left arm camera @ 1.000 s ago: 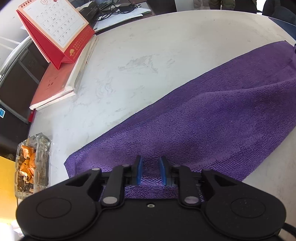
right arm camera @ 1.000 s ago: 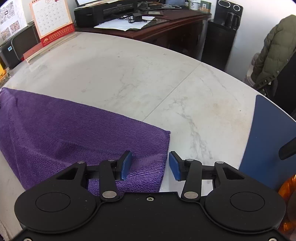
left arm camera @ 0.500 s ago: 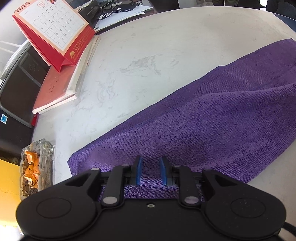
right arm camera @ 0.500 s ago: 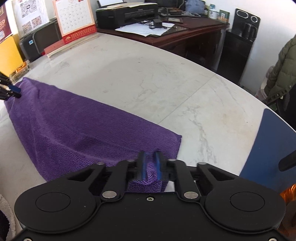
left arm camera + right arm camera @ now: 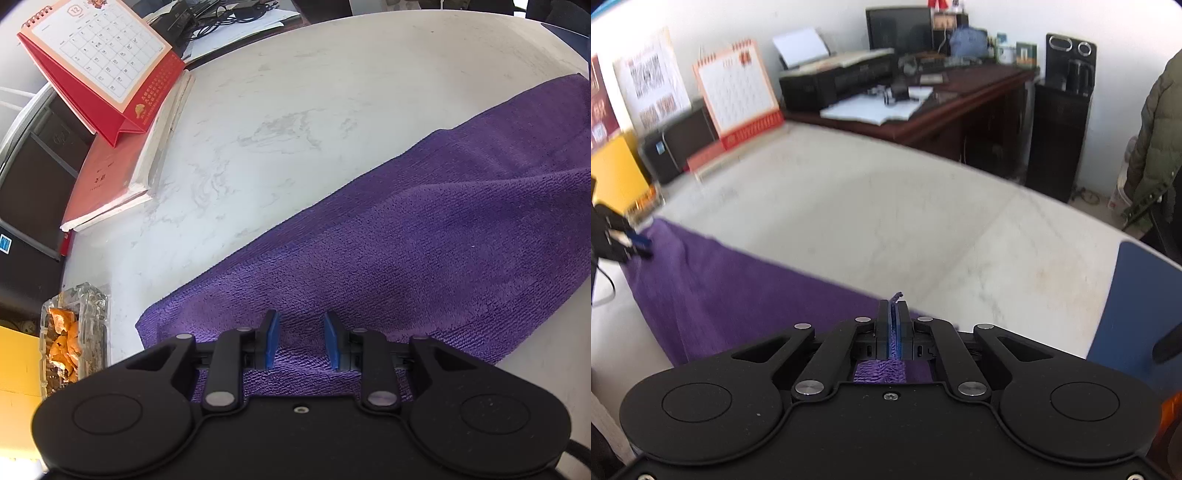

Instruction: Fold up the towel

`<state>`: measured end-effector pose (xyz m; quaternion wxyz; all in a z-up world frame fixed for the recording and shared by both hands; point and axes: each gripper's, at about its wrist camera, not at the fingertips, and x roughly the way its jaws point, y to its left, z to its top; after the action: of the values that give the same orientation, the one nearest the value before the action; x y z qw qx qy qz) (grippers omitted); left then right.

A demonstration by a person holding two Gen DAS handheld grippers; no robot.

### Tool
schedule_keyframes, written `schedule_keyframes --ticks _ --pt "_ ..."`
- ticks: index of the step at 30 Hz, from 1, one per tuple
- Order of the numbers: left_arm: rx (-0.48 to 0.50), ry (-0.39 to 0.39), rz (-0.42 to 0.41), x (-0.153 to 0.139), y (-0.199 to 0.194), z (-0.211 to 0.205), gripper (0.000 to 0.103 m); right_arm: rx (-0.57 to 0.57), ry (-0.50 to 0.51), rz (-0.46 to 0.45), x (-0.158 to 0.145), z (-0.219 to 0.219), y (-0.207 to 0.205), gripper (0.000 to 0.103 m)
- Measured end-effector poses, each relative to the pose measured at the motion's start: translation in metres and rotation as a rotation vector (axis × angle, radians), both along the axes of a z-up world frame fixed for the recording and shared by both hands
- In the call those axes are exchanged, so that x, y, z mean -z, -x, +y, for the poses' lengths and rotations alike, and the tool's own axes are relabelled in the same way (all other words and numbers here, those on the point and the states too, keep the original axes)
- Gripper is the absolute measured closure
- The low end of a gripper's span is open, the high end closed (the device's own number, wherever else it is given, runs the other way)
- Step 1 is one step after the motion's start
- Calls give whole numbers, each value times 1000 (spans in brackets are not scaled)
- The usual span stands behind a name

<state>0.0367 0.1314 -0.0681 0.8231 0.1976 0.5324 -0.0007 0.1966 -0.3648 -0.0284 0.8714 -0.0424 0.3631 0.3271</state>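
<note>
Since half a second ago, the right hand-held gripper (image 5: 893, 314) has risen with its corner of the purple terry-cloth towel (image 5: 424, 236), and its view now tilts up toward the office beyond. Its blue pads are pressed together on a pinch of fabric, a purple tuft poking out above them. The left hand-held gripper (image 5: 300, 341) has barely shifted; its blue pads (image 5: 269, 341) stand apart with towel cloth between and beneath them, and the view does not settle whether they grip it.

The towel lies spread across the white marble tabletop (image 5: 295, 129), its left end near the clear glass ashtray holding orange peel (image 5: 74, 336), well short of the red desk calendar (image 5: 99, 70) standing on a red-covered book (image 5: 110, 173).

The step in hand looks like lifting the near edge for the first fold. To do it well, the left side probably needs a firm pinch on its corner before rising, so both corners travel level. Carrying them together toward the far edge should keep the crease straight; a one-sided lift risks skewing the cloth.
</note>
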Motion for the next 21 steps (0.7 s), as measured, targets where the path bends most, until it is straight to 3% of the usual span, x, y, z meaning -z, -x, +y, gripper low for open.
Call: schedule_keyframes --ticks 2,11,21 --pt "1 1 0 0 0 1 78 22 -21 -21 -4 -2 -5 101" --pt "3 1 -1 0 0 0 78 101 71 55 59 0 -23 101" --pt "3 8 4 -1 -1 2 77 150 95 30 67 -1 -18 101"
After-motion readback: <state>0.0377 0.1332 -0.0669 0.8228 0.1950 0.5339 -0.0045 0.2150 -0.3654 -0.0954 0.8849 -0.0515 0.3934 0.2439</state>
